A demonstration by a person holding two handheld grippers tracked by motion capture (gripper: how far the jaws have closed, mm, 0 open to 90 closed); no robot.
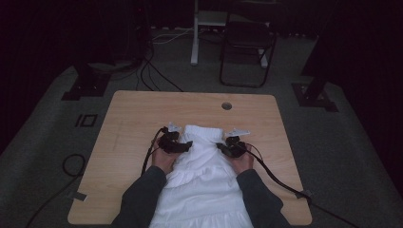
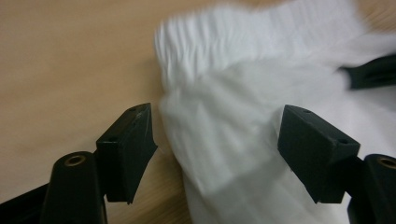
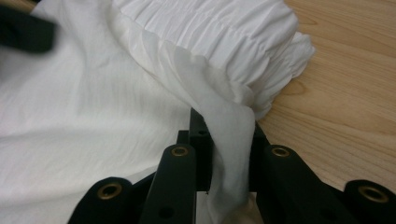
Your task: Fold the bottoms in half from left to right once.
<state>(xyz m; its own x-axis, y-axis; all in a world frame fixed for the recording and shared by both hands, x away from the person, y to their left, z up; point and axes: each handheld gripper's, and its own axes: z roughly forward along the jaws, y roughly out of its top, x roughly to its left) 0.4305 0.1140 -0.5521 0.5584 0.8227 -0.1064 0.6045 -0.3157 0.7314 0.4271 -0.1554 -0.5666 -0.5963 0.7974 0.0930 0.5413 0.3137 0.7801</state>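
Your right tool (image 3: 224, 154) was clenched on a fold of the white garment (image 1: 202, 175), just below its gathered elastic band (image 3: 219, 32). Your left tool (image 2: 217, 149) stood released, its jaws apart, with the garment's other edge lying between them and slightly ahead, not yet pinched. The garment lay flat on the surface (image 1: 128, 114), its long axis running from the band back toward you. By my judgement, the left tool needed only to close where it stood.
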